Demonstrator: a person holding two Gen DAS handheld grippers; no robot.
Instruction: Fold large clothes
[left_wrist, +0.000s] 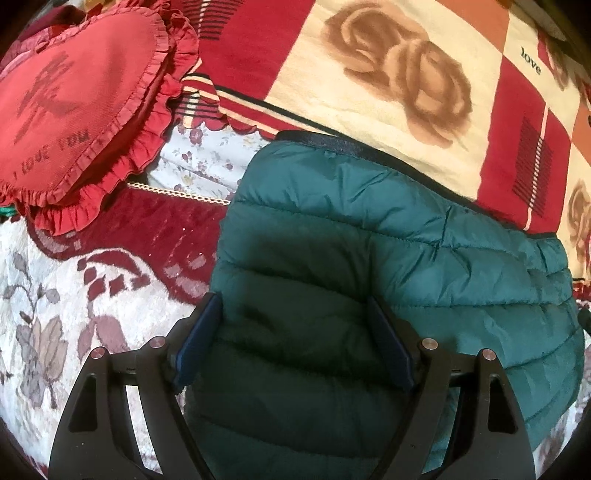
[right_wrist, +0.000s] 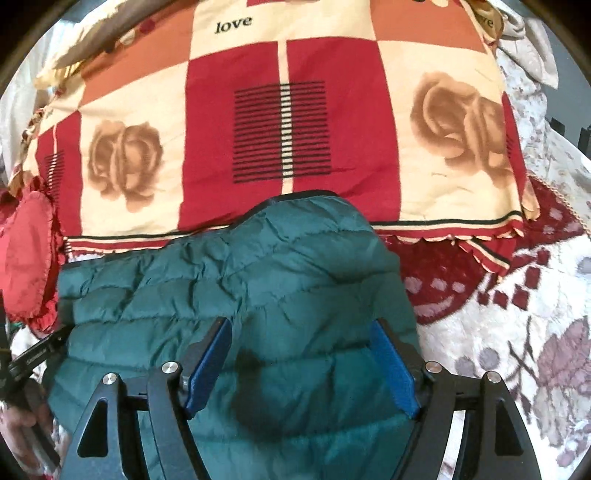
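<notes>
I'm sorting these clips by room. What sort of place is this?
Most likely a bedroom, on a bed: a rose-print blanket reading "love", a red heart-shaped ruffled cushion, and floral bedding under the green puffer jacket.

Heart pillow crowds jacket's left; right side seems open.

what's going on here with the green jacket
A person with a gripper in each hand is folding a green puffer jacket on a bed. The jacket lies folded into a compact bundle beside a patterned blanket and a red heart pillow. The left gripper and right gripper are both open above it, gripping nothing.
</notes>
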